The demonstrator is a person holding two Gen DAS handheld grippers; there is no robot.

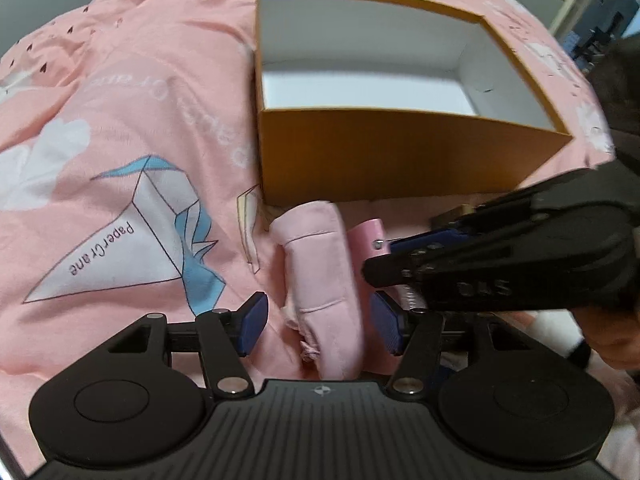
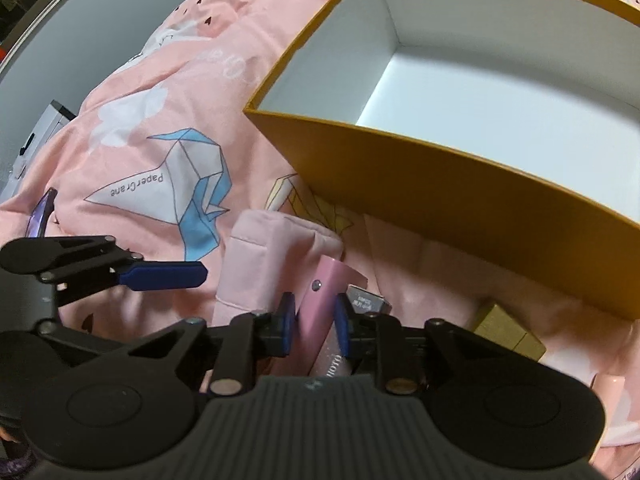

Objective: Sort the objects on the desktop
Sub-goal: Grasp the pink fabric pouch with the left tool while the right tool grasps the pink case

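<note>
An open orange box [image 1: 400, 156] with a white, bare inside stands on a pink quilt; it also shows in the right wrist view [image 2: 460, 184]. A folded pink cloth pouch [image 1: 320, 268] lies in front of it, between the pads of my open left gripper [image 1: 320, 322]. My right gripper [image 2: 311, 322] is shut on a pink tube-shaped case [image 2: 320, 312] beside the pouch [image 2: 256, 256]. In the left wrist view the right gripper [image 1: 500, 264] reaches in from the right over the pink case [image 1: 366, 240].
A small gold box [image 2: 508, 328] and a dark small box [image 2: 366, 300] lie on the quilt by the orange box's near wall. The quilt [image 1: 120, 120] has paper-crane prints. A phone-like object [image 2: 42, 212] lies at far left.
</note>
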